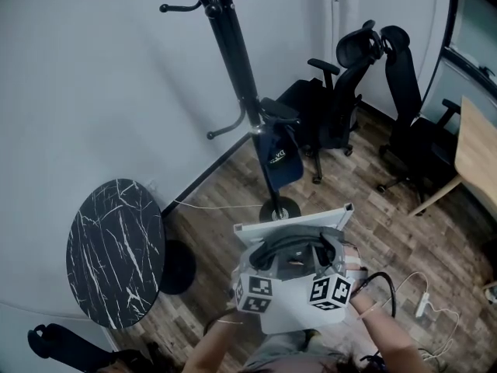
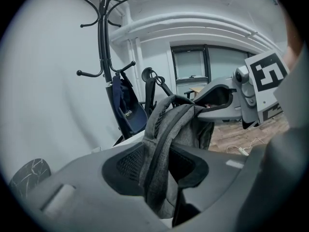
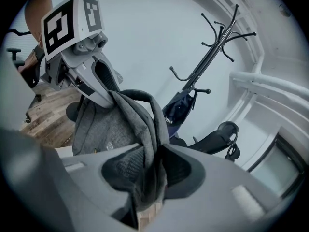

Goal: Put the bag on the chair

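1. the grey bag (image 1: 293, 256) is held up by both grippers in front of the person. it is over a white chair (image 1: 291, 224), and whether it touches the chair cannot be told.
2. the left gripper (image 2: 157, 175) is closed on one shoulder strap (image 2: 161, 139) of the bag. the strap is pinched between the dark pads and runs up from the jaws to the top of the bag.
3. the right gripper (image 3: 147, 175) is closed in the same way on the second strap (image 3: 153, 124), and grey cloth is bunched between its pads.
4. the two grippers are held side by side, near each other, and their marker cubes are turned up toward the head camera.
5. behind the white chair a black coat stand (image 1: 231, 61) is placed near the white wall. a dark blue bag (image 1: 278, 162) is hung low on it.
6. a round black table (image 1: 115, 251) with white marble lines is seen at the left of the head view, beside the wall.
7. two black office chairs (image 1: 335, 103) are placed in the far corner, at the upper right of the head view, and the edge of a wooden desk (image 1: 477, 154) is seen at the right border.
8. the floor (image 1: 225, 200) is made of dark wood boards, and a white cable (image 1: 419, 298) is lying on it to the right of the person.
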Demonstrator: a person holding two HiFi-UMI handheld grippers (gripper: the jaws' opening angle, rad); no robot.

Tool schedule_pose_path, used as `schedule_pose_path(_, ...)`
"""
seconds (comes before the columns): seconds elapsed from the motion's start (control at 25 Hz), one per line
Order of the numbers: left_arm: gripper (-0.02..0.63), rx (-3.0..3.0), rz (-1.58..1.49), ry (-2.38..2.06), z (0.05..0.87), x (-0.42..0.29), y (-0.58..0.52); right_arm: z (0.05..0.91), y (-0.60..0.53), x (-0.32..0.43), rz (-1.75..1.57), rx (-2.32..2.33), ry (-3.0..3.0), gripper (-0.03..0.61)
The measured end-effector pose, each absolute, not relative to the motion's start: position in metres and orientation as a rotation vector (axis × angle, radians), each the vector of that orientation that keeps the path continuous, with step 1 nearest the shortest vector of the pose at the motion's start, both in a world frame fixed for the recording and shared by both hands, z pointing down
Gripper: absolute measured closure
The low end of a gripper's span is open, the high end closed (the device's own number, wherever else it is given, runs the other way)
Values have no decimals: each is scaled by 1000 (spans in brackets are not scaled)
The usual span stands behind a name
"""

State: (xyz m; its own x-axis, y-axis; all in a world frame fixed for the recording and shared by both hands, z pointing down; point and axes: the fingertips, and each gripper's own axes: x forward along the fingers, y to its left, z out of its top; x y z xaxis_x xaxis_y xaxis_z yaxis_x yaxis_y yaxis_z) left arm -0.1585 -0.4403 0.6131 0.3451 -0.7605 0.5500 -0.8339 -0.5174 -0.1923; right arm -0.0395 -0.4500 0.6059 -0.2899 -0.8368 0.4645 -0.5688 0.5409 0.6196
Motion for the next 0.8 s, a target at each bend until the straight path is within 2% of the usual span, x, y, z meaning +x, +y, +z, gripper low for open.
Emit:
schedule_pose_path(0.4, 474, 2459, 919, -1434, 630, -160, -452, 622, -461, -41, -407, 1132, -1979, 463)
schedule_pose_path(0.8, 462, 2473, 898, -1477, 634, -162, -457, 629, -467, -41, -389, 1112, -1980, 434)
